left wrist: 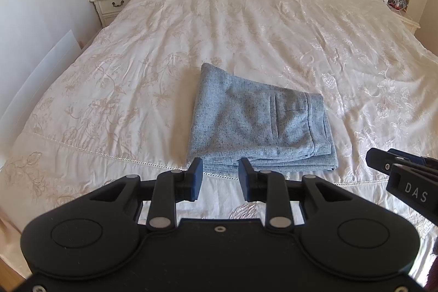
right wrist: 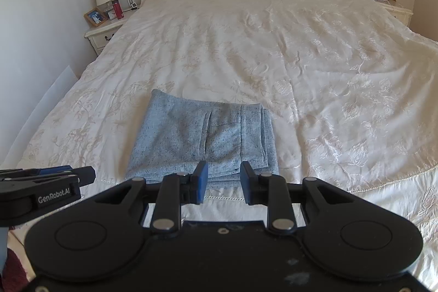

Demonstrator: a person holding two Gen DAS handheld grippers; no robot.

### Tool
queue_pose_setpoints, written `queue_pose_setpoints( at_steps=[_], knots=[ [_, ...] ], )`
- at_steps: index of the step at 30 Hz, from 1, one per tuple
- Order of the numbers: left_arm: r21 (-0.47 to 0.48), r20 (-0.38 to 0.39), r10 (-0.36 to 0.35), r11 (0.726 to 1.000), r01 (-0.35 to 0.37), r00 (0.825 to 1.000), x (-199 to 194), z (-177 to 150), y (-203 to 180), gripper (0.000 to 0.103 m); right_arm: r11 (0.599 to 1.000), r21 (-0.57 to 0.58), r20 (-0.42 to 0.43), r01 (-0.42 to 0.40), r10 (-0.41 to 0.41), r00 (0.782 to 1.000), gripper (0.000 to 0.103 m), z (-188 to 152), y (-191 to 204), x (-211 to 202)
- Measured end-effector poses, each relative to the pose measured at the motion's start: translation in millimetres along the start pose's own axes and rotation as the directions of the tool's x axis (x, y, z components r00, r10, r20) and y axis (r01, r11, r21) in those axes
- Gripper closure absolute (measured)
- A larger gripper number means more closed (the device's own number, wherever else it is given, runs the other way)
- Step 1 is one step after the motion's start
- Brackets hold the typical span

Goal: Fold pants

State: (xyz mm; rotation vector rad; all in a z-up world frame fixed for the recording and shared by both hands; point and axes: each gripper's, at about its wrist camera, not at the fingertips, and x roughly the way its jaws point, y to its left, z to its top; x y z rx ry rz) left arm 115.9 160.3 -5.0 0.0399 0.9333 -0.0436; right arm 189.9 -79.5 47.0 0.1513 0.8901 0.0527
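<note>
Pants [left wrist: 260, 125] sit folded, centre frame on the bed [left wrist: 246, 18]: soft, thick, limp. Both grippers, left [left wrist: 220, 177] and right [right wrist: 224, 179], hover with jaws apart, empty; best grabbed at the stacked near edge.

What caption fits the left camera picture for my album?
Folded grey pants lie on a cream bed, with the open left gripper empty just in front.
</note>
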Motion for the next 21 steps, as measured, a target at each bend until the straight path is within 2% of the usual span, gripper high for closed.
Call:
queue_pose_setpoints(
  at_steps=[21],
  knots=[
    [0.002, -0.007, 0.020, 1.000, -0.020, 1.000, 6.5, -3.2, -5.2, 0.064, 1.000, 0.025, -0.022, -0.003, 0.004, 1.000, 0.075, -1.7, -3.8, 7.8]
  ],
)
